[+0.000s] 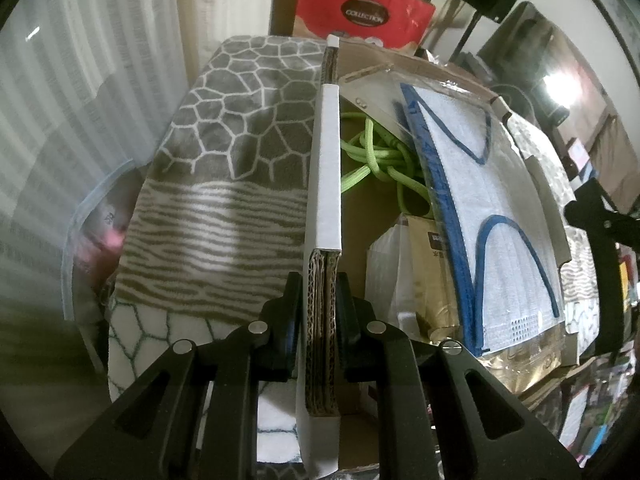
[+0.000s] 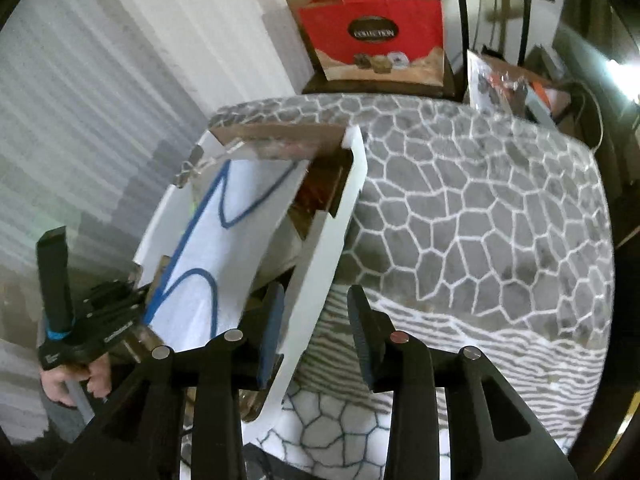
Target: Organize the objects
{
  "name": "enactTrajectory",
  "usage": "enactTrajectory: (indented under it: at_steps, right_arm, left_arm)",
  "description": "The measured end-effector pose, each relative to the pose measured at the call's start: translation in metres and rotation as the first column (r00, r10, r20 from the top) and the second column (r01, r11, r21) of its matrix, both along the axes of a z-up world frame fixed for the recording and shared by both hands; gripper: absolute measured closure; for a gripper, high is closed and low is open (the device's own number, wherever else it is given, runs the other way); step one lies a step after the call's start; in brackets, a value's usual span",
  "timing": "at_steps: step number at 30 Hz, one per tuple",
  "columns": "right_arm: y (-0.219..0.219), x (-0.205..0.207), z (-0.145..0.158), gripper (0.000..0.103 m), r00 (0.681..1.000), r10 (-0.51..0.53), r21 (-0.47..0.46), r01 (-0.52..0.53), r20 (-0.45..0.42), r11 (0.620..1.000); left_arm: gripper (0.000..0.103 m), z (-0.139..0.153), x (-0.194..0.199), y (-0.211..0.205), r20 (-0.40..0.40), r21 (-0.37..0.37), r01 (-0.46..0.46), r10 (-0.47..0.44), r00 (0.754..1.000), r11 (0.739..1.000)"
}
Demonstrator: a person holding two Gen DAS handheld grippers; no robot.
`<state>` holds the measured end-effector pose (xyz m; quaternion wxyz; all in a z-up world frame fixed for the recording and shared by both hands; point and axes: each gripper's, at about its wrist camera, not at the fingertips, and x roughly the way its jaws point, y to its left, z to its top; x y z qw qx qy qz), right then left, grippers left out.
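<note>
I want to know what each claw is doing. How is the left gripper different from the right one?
The left gripper is shut on the cardboard box wall; the right gripper is open, holding nothing. The left one pinches the box's left wall; the right one straddles its white right wall without closing. Both are black, two-fingered and at the same box.

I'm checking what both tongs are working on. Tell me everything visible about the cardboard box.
The cardboard box is open-topped, white outside, brown corrugated at its cut edges. It sits on a grey-and-white patterned blanket. The left tongs are shut on one wall's rim; the right tongs straddle the opposite wall, open. Inside lie a green cord, a bagged white cloth with blue trim and a gold packet.
</note>
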<state>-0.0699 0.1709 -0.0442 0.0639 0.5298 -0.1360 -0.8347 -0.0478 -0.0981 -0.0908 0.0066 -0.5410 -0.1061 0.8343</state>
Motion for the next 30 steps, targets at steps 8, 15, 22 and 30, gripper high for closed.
enactTrajectory:
  at_steps: [8,15,22,30]
  right_arm:
    - [0.002,0.007,-0.004,0.069,1.0,-0.016,-0.039,0.015,-0.025,0.999]
    - [-0.008,0.075,0.028,0.069,0.99,0.0,-0.139,-0.019,-0.14,0.99]
    - [-0.031,0.11,0.009,0.069,0.995,0.043,-0.357,-0.073,-0.092,0.931]
    - [-0.031,0.109,-0.029,0.069,0.999,-0.037,-0.477,0.023,-0.018,0.879]
  left_arm:
    - [0.09,0.001,-0.001,0.001,0.003,-0.008,0.001,-0.001,1.0,1.0]
    - [0.09,0.002,0.002,0.008,0.01,-0.017,0.024,-0.024,1.0,1.0]
    - [0.083,0.004,0.013,0.03,0.013,-0.022,0.07,-0.069,0.997,0.997]
    - [0.079,0.007,0.021,0.054,0.02,-0.033,0.105,-0.104,0.994,0.994]
